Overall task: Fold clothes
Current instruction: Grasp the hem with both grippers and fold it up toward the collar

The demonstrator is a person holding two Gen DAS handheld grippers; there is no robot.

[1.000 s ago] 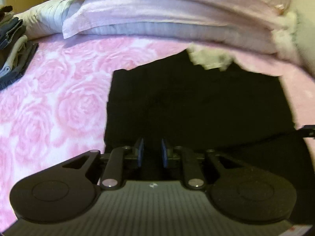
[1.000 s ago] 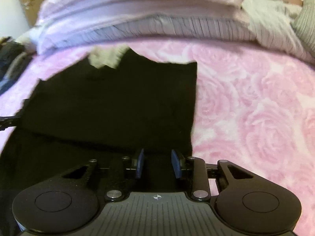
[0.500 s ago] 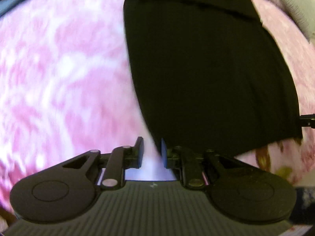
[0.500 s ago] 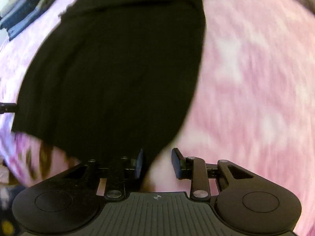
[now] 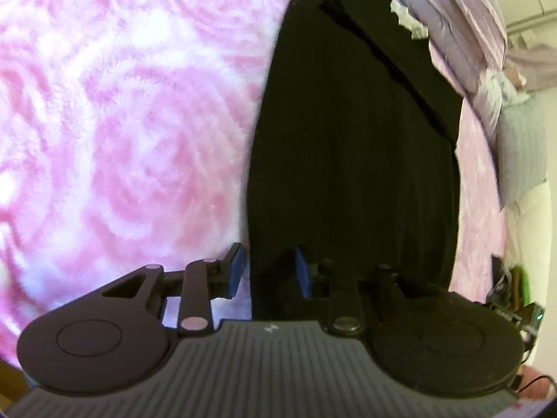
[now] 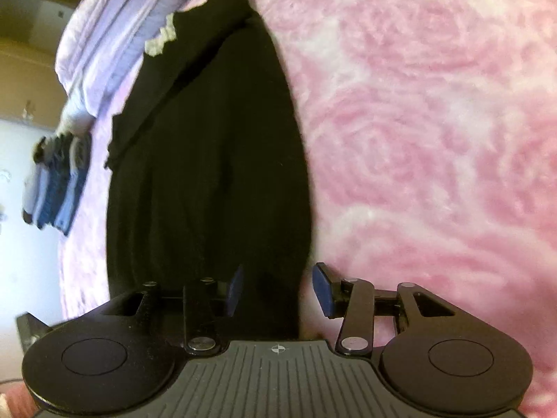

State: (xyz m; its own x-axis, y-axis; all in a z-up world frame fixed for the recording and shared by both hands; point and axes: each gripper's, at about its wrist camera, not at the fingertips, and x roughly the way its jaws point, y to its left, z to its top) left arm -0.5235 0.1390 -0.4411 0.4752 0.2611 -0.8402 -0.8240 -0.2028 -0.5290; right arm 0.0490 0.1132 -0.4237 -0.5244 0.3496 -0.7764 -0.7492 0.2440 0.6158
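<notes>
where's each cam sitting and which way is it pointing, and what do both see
Left wrist view: rides the left claw, facing forward and down along its open fingers over the black garment's left edge on the pink rose blanket; only the claw shows.
Right wrist view: rides the right claw, facing forward and down over the black garment's right edge; folded clothes stack at left.
Shared: garment, blanket, lilac pillows.

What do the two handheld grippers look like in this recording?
Both match: the left gripper and right gripper have matte black linkage arms with silver pivot pins, blue pads on the fingers, two round black discs and a ribbed grey body with a small white mark.
</notes>
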